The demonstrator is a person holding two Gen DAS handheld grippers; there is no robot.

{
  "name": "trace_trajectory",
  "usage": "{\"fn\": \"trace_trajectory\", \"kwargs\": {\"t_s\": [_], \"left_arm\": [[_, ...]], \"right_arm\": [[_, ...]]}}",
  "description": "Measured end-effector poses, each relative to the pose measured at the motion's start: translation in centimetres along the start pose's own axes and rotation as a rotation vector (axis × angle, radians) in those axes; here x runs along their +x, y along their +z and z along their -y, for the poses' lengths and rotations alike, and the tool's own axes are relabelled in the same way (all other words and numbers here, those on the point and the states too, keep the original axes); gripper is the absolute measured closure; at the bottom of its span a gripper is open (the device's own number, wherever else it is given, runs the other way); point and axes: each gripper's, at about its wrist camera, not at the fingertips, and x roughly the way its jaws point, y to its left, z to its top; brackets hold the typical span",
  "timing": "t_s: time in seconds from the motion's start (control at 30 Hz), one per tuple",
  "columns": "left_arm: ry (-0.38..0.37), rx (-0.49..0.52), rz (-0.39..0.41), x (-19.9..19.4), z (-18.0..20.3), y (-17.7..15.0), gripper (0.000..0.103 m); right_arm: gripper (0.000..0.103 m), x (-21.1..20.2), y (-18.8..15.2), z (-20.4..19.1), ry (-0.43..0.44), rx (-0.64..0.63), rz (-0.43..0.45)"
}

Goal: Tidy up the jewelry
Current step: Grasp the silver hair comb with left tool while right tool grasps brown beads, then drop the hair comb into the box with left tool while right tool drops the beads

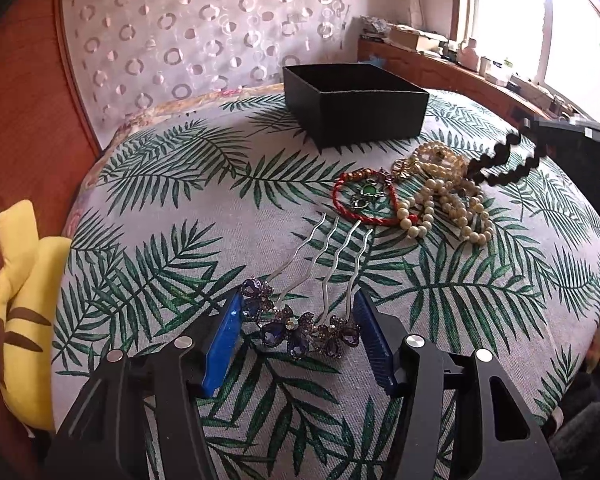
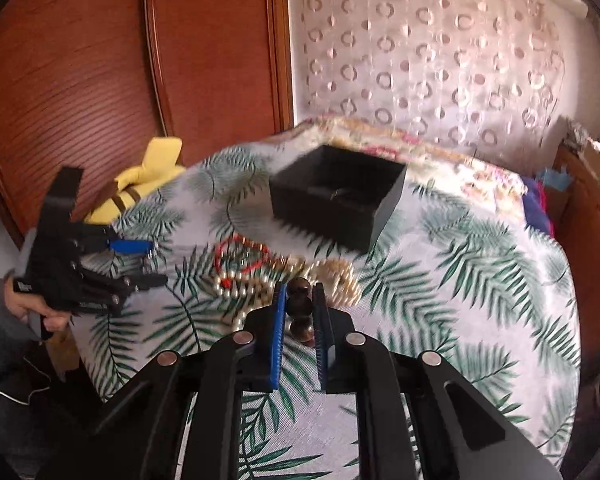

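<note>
A silver hair comb with purple jewelled flowers (image 1: 300, 328) lies on the leaf-print cloth between the blue pads of my open left gripper (image 1: 298, 316); the pads stand beside it, not pressing it. Beyond it lie a red cord bracelet (image 1: 360, 200) and a pearl necklace (image 1: 444, 200). My right gripper (image 2: 300, 300) is shut on a dark bead bracelet (image 2: 300, 308), seen hanging in the left wrist view (image 1: 504, 156), above the pearl pile (image 2: 260, 280). An open black box (image 1: 352, 100) stands at the back, also in the right wrist view (image 2: 336, 196).
A yellow plush toy (image 1: 24, 308) lies off the table's left edge. A wooden wardrobe (image 2: 100, 60) and a ring-patterned curtain (image 2: 440, 60) stand behind. A cluttered wooden sill (image 1: 460, 68) runs along the right by the window. The left gripper also shows in the right wrist view (image 2: 148, 260).
</note>
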Motion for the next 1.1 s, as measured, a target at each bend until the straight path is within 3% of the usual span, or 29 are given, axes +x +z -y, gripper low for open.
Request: {"fn": "trace_trajectory", "kwargs": {"t_s": [0.4, 1.1], "left_arm": [[-0.016, -0.011, 0.093, -2.1, 0.5, 1.5, 0.049], [-0.013, -0.029, 0.147, -4.0, -0.1, 2.2, 0.049]], "right_arm": [[0.088, -2.6, 2.6, 0.4, -0.037, -0.040, 0.068], [0.088, -0.4, 2.6, 0.3, -0.054, -0.050, 0.033]]}}
